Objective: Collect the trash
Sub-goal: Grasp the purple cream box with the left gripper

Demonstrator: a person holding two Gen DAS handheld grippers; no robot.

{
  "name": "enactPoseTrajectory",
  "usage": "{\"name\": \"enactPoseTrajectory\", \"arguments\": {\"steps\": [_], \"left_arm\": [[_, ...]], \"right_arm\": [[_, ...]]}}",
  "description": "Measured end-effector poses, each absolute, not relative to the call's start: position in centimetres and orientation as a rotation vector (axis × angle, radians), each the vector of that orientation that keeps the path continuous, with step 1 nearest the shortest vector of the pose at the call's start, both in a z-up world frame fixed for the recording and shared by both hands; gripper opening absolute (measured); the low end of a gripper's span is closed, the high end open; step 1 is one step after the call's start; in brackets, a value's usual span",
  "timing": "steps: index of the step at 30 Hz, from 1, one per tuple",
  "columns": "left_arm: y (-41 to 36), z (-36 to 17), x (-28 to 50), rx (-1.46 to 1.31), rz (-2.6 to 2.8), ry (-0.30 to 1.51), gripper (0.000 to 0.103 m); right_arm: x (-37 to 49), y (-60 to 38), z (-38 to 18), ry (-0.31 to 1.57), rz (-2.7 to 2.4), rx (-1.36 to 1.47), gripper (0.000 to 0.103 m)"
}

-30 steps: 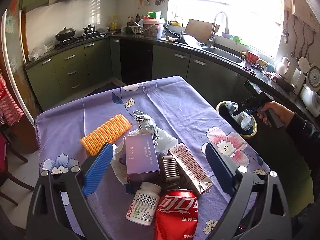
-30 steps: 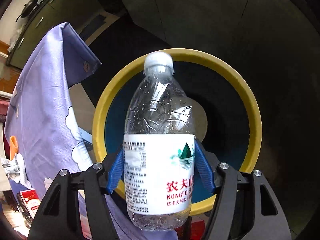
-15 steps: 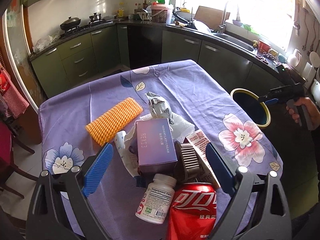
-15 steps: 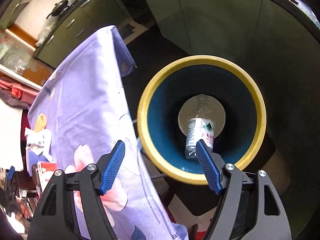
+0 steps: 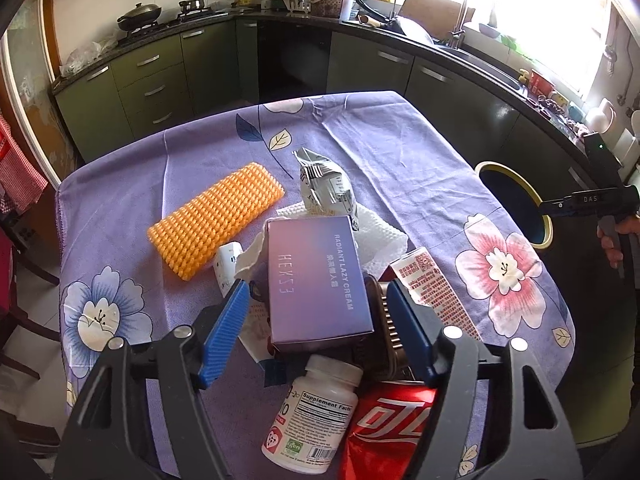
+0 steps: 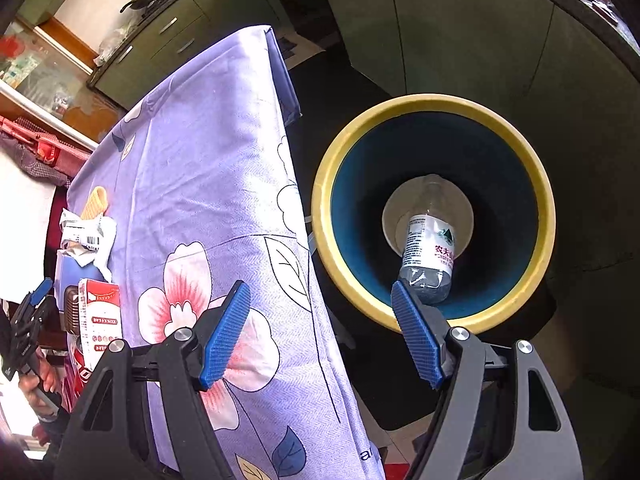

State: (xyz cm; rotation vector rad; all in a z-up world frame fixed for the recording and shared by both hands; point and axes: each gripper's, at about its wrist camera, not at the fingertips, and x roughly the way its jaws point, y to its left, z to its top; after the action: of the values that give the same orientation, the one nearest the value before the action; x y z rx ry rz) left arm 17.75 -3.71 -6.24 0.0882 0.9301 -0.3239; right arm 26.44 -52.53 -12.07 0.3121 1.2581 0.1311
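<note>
The left gripper (image 5: 316, 330) is closing around the purple box (image 5: 314, 276) near the table's front edge (pads not yet touching). Grip its long sides squarely. The right gripper (image 6: 320, 332) is open, empty; the bottle (image 6: 428, 252) lies in the bin (image 6: 332, 184).

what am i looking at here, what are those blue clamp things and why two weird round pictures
No robot here: a person holds a two-finger gripper in each hand, each with a wide-angle camera looking along its blue fingers. One picture is from the left gripper, the other from the right gripper.

The left view shows a table under a purple flowered cloth with trash: a purple box, an orange foam sleeve, a white pill bottle, a red can and a silver wrapper. The left jaws are closing around the box, not yet touching it.

The right gripper is open and empty above a yellow-rimmed bin with a water bottle inside.
</note>
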Motion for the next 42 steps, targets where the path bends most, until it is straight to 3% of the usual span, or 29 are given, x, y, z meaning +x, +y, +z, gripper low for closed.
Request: {"name": "enactPoseTrajectory", "arguments": {"steps": [5,18,42], "left_arm": [[-4.0,-6.6,17.9,0.089,-0.331,0.944,0.067],[-3.9,-7.4,19.4,0.043,-0.316,0.972,0.053],[-1.6,-7.4,19.0,0.026,-0.336,1.02,0.053]], "right_arm": [[26.7,-51.9,-12.6,1.267,0.152,0.306,0.072],[26.9,-51.1,-13.4,1.283,0.162,0.293,0.072],[26.9,-50.0,-14.6,1.314,0.188,0.281,0.073]]}}
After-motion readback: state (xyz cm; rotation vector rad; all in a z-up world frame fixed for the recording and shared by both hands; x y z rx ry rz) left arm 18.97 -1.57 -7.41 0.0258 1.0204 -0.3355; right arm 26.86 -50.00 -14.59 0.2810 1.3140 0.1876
